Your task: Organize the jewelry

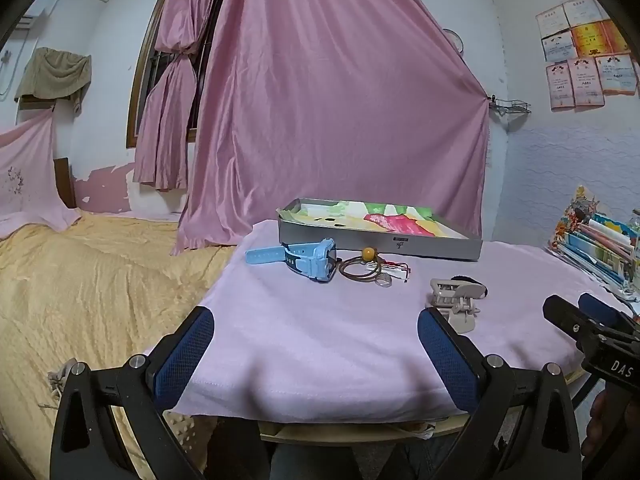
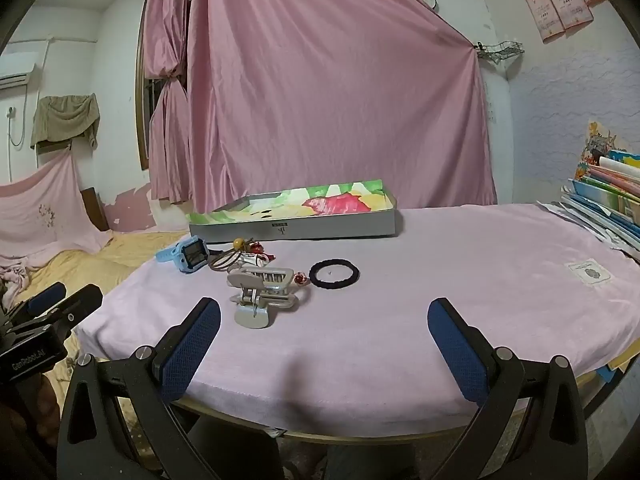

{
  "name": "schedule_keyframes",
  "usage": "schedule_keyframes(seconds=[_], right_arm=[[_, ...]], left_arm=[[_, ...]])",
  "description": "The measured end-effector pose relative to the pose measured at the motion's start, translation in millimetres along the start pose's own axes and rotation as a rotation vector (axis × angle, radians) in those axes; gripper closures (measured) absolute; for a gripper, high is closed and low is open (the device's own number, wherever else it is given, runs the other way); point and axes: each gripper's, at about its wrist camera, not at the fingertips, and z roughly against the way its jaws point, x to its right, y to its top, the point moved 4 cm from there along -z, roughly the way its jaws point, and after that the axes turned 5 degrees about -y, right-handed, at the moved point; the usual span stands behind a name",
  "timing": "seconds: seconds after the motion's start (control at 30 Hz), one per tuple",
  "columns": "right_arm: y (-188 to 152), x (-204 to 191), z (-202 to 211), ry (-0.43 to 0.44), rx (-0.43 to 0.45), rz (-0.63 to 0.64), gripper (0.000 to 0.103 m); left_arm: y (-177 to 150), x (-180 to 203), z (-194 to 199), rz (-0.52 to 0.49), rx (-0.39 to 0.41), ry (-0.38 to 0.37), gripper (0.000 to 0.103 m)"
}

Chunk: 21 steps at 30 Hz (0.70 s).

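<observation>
Two claws hang at the near edge of the counter point(image 2: 400, 360), which is draped in a pale pink cloth: the left claw point(image 1: 316, 354) and the right claw point(image 2: 324, 350) both stand spread as wide as they go, blue pads bare, with nothing between them. Taking the grey tray point(image 1: 380, 240) as the landmark, all the jewelry lies in front of it on the cloth. Nearest the claws is a beige hair clip point(image 2: 260, 292), tipped on its side, well in front of the tray. Just beside the clip, to its right in the right wrist view, lies a black hair tie point(image 2: 334, 274), flat and round. Closer to the tray sits a brown cord bracelet with an amber bead point(image 1: 362, 264), tangled with small red and white pieces I cannot make out. A blue watch point(image 1: 308, 258) rests on its side near the tray's front left corner, strap trailing left. The tray itself is lined with a bright patterned paper. Beyond the tray hangs a pink curtain point(image 1: 340, 120). Right of the tray stands a stack of books point(image 2: 608, 204).
</observation>
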Motion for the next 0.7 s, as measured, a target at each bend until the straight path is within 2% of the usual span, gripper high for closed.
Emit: schedule_keyframes(seconds=[0.7], right_arm=[[-0.7, -5.8, -5.2, 0.002, -0.008, -0.003, 0.001]], left_arm=[[2.7, 2.6, 0.0, -0.004, 0.000, -0.003, 0.001]])
